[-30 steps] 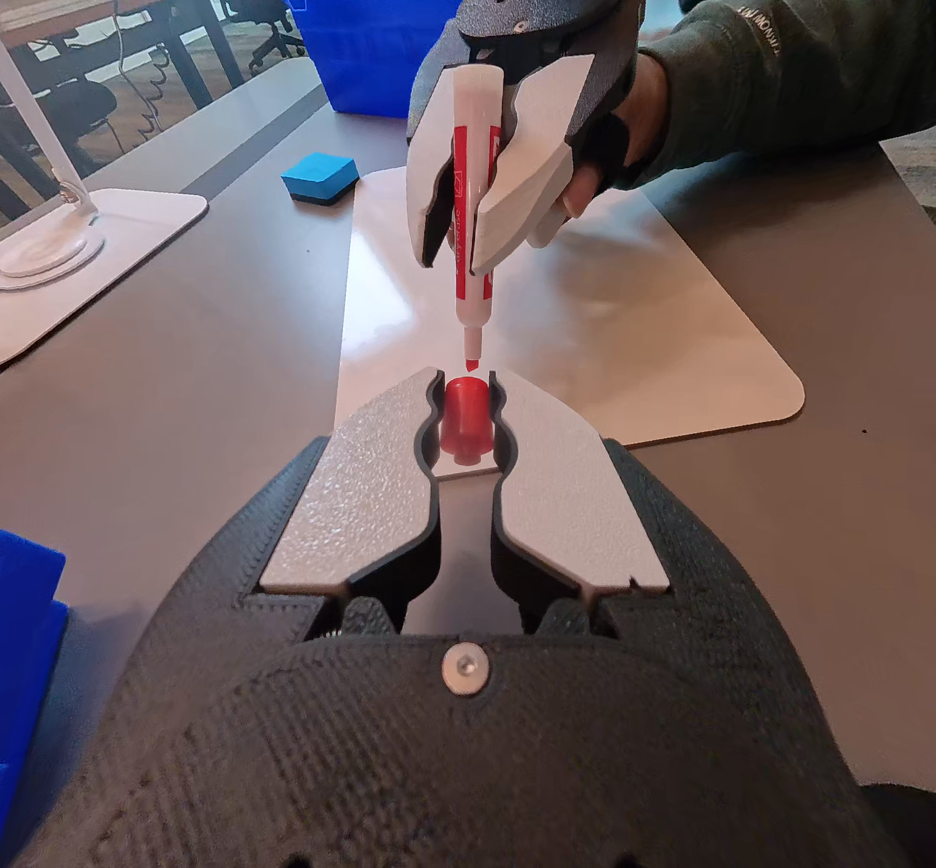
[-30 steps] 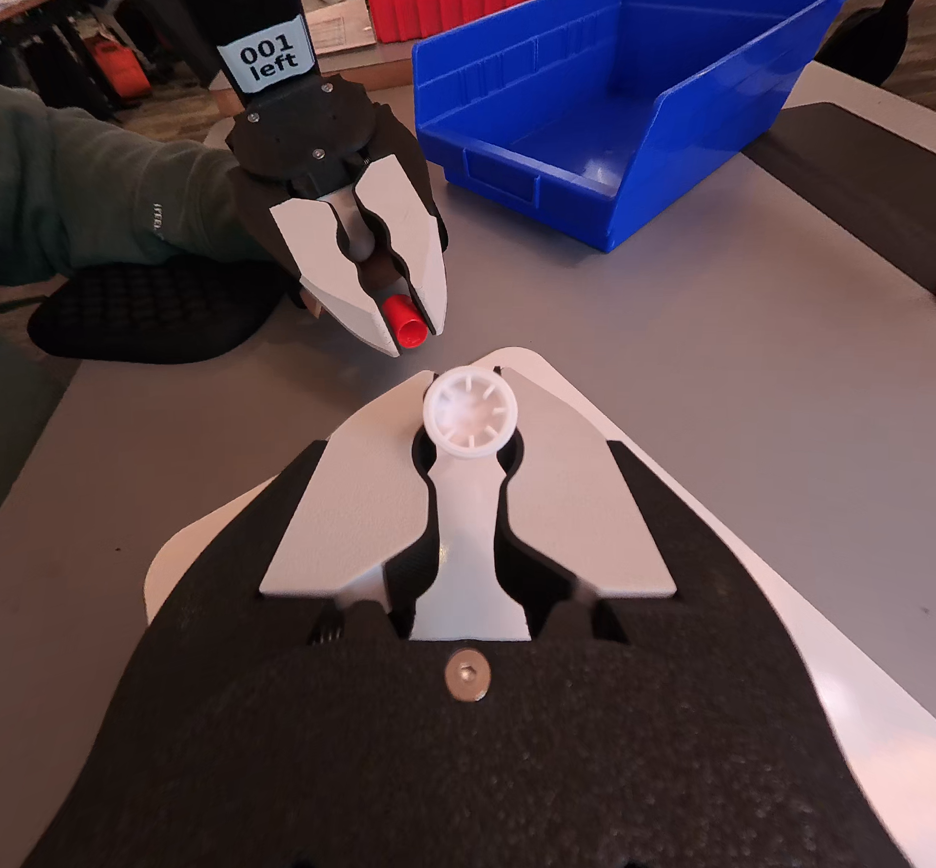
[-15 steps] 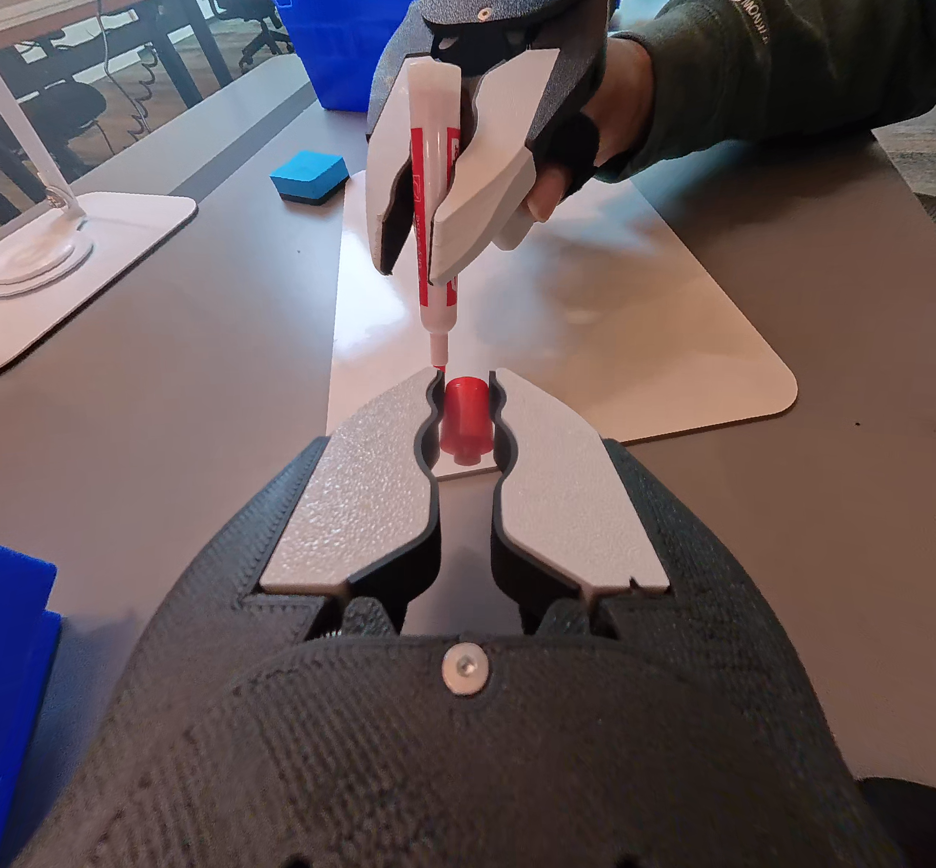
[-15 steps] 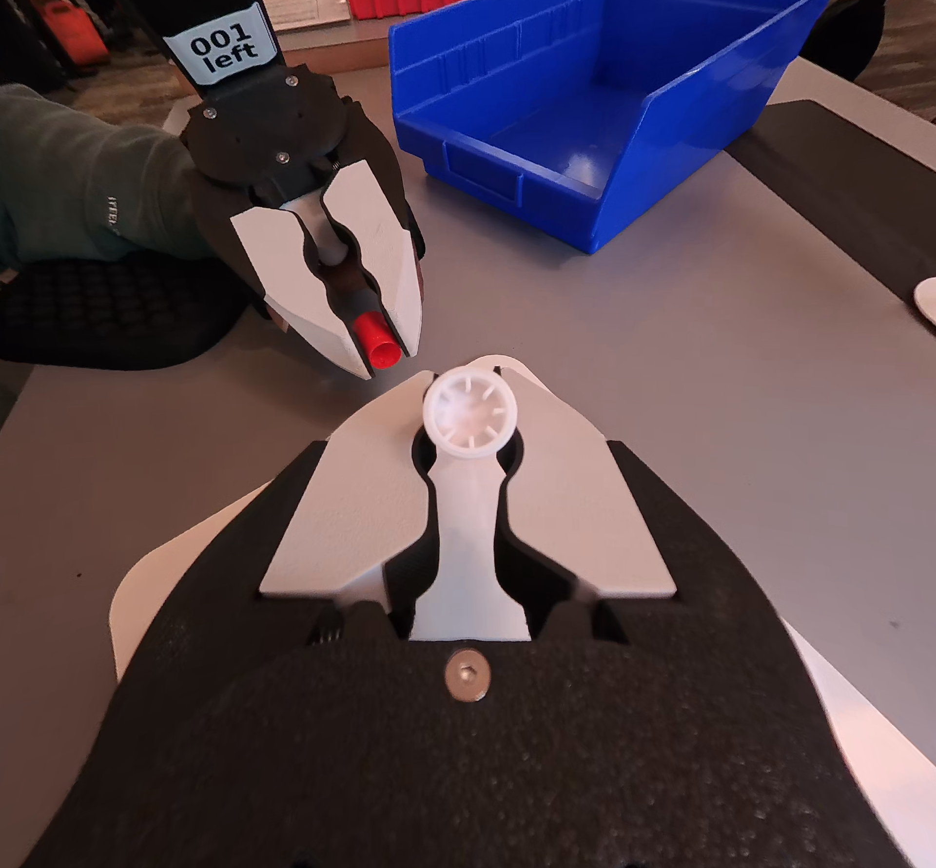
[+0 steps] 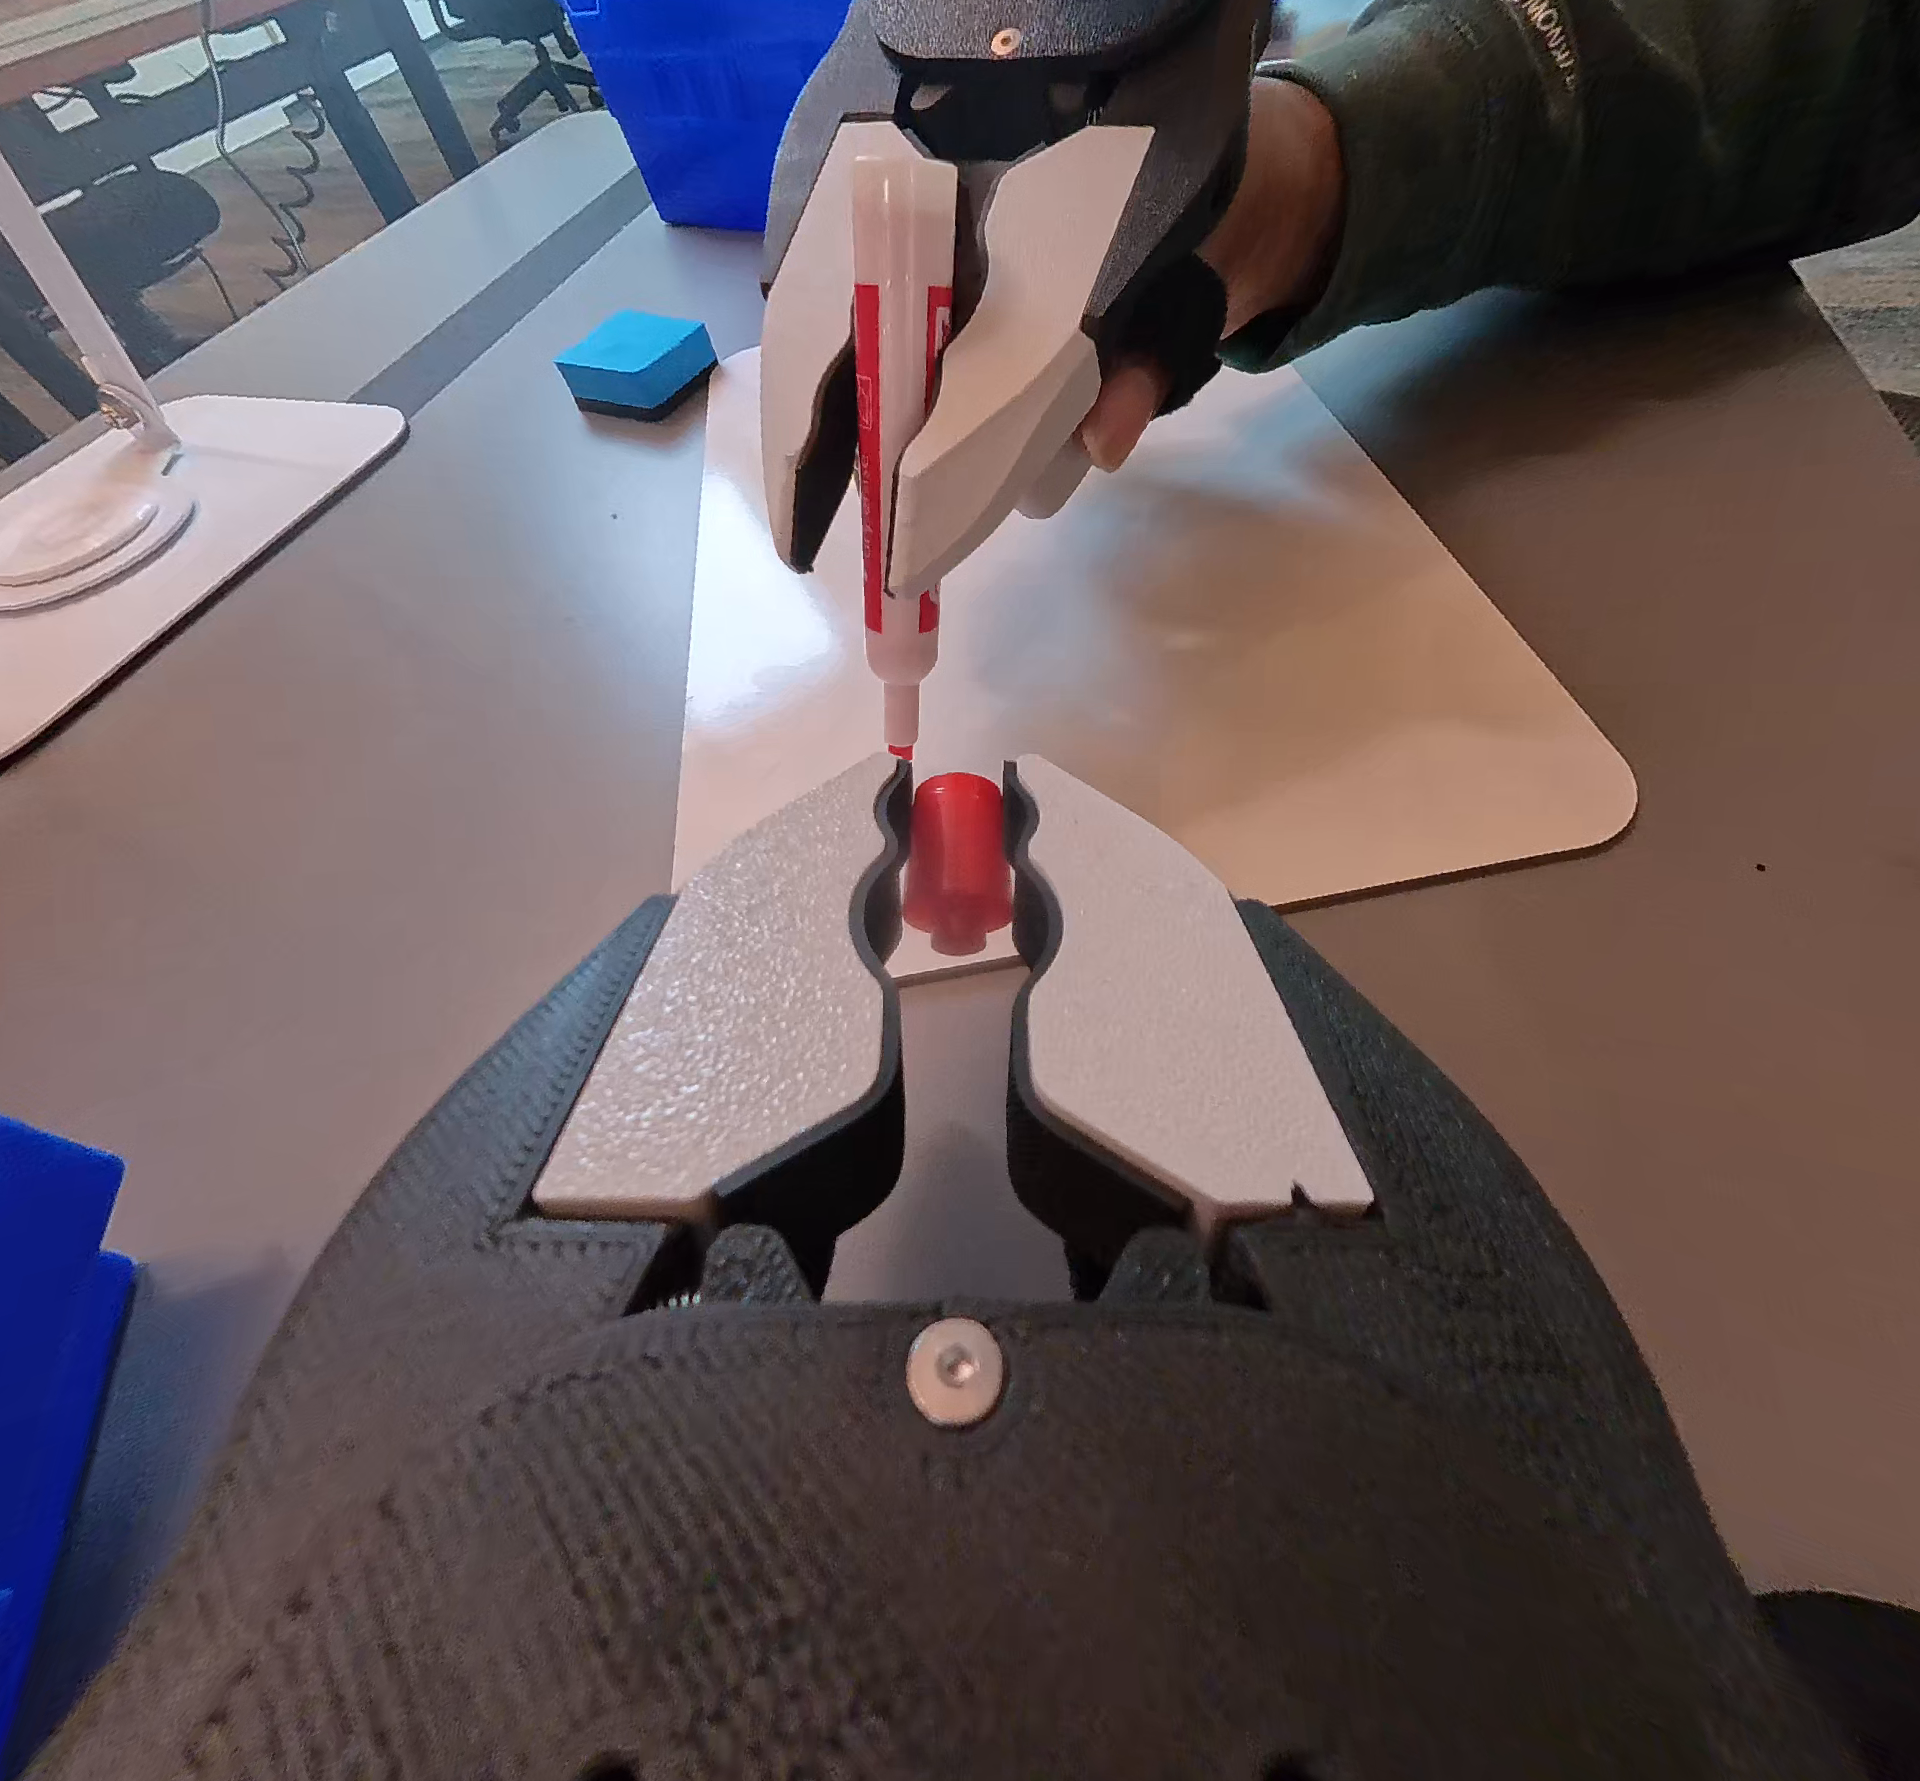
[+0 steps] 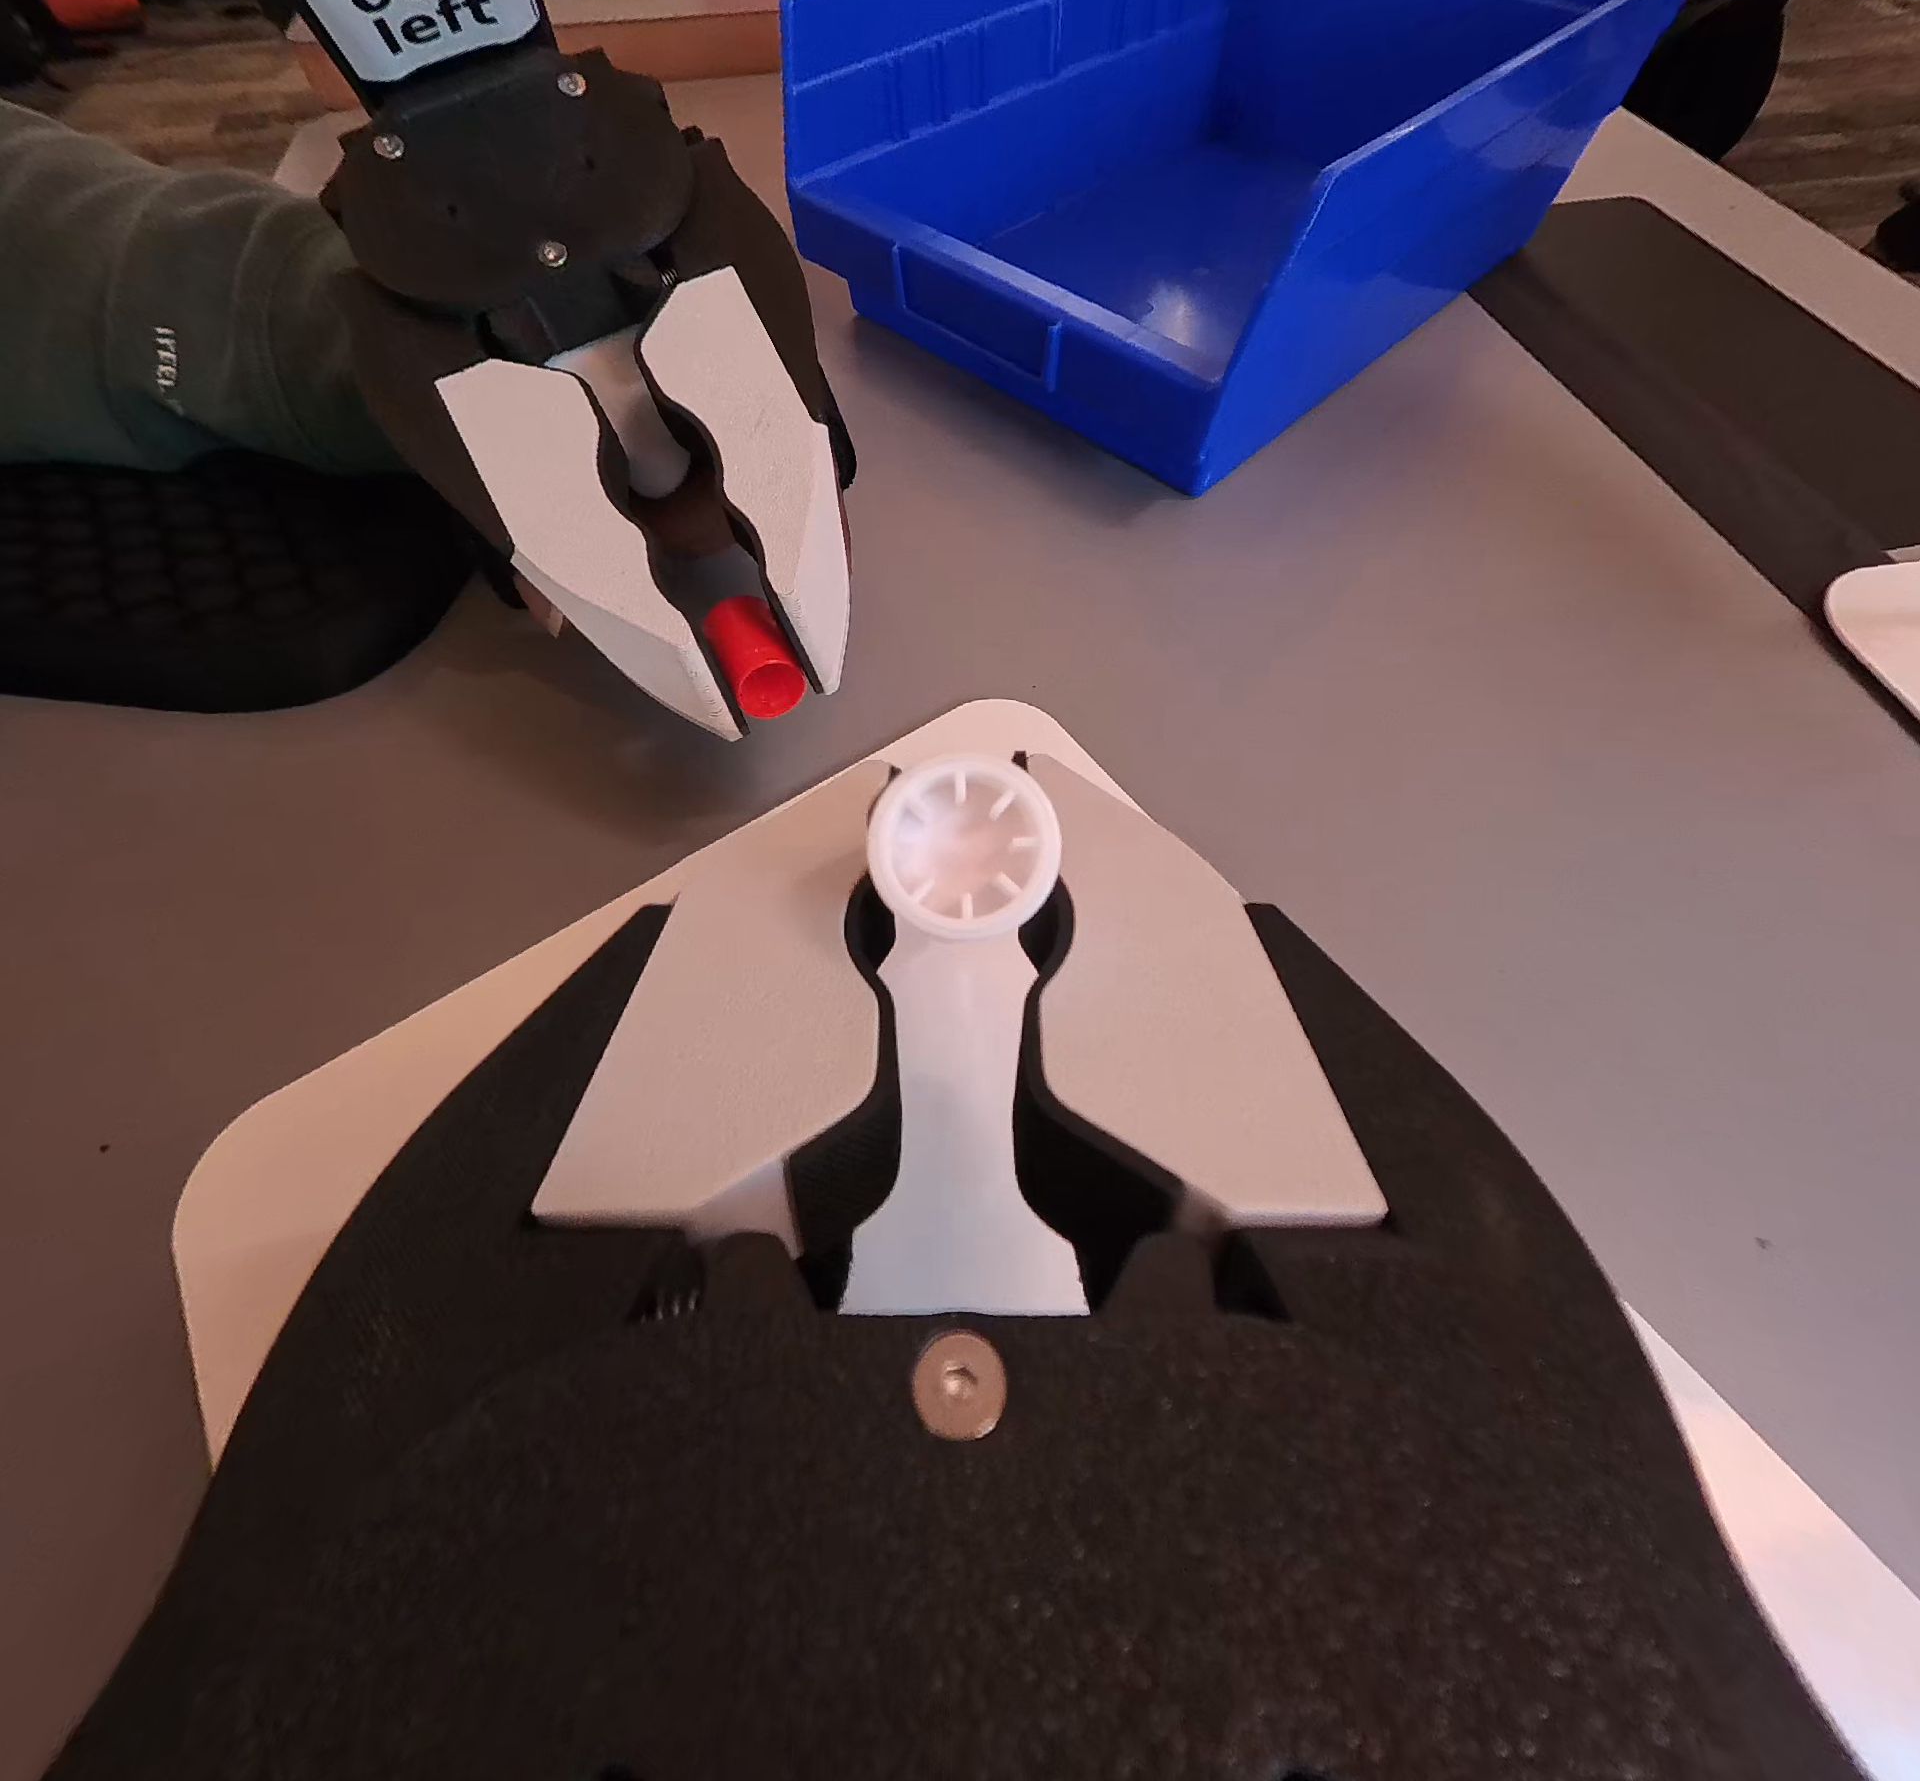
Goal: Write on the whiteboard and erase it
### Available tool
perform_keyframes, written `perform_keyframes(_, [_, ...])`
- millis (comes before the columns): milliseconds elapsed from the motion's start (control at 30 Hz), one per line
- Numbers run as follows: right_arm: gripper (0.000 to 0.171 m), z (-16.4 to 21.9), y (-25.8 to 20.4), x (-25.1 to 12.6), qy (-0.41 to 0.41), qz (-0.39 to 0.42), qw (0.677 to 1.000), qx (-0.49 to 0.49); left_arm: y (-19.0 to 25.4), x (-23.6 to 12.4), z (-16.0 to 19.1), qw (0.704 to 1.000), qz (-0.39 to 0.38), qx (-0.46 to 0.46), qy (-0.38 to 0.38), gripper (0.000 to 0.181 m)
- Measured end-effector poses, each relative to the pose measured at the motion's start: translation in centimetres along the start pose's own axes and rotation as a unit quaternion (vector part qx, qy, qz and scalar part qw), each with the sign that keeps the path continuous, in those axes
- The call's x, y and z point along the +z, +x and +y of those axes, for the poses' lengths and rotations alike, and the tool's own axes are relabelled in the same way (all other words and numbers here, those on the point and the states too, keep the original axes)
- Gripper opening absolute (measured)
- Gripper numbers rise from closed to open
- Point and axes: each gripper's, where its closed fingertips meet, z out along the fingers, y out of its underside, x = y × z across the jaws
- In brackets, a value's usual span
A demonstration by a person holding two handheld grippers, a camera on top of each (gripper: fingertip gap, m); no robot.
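A white whiteboard [image 5: 1247, 692] lies flat on the grey table. My left gripper [image 5: 951, 786] is shut on the marker's red cap [image 5: 954, 858], held just above the board's near edge. My right gripper [image 5: 847, 568] is shut on the uncapped white and red marker [image 5: 899, 443], which stands upright, tip down, at the board's near left corner, just beyond the cap. In the right wrist view my right gripper [image 6: 961, 765] holds the marker's white butt end [image 6: 964, 843], and the left gripper [image 6: 779, 708] holds the cap [image 6: 753, 671] a little ahead and to the left. A blue eraser [image 5: 636, 365] lies by the board's far left corner.
A blue bin [image 6: 1247, 173] stands open on the table beyond the whiteboard [image 6: 312, 1160]. A white lamp base [image 5: 156, 526] sits on the table to the left. A person's green sleeve [image 5: 1610, 100] reaches in from the right. Another blue object [image 5: 52, 1316] is at the near left edge. The blue eraser [image 5: 636, 365] sits 25 cm or so from the ends of my right fingers.
My right gripper has carried the marker to the left and lower, so its tip now stands by the cap's left side at the board's near corner. The left gripper has kept hold of the cap.
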Motion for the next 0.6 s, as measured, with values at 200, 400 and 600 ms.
perform_keyframes(200, [0.020,0.4,0.0,0.4,-0.008,-0.003,1.000,-0.002,-0.3,-0.1,-0.2,1.000,-0.008,0.000,0.004,0.016])
perform_keyframes(400, [0.020,0.6,-0.5,1.2,-0.012,-0.013,1.000,-0.004,-0.6,-0.3,-0.3,1.000,-0.015,-0.003,0.007,0.016])
perform_keyframes(600, [0.020,0.4,-1.3,1.9,-0.016,-0.030,0.999,-0.006,-1.0,-0.5,-0.4,1.000,-0.025,-0.008,0.010,0.016])
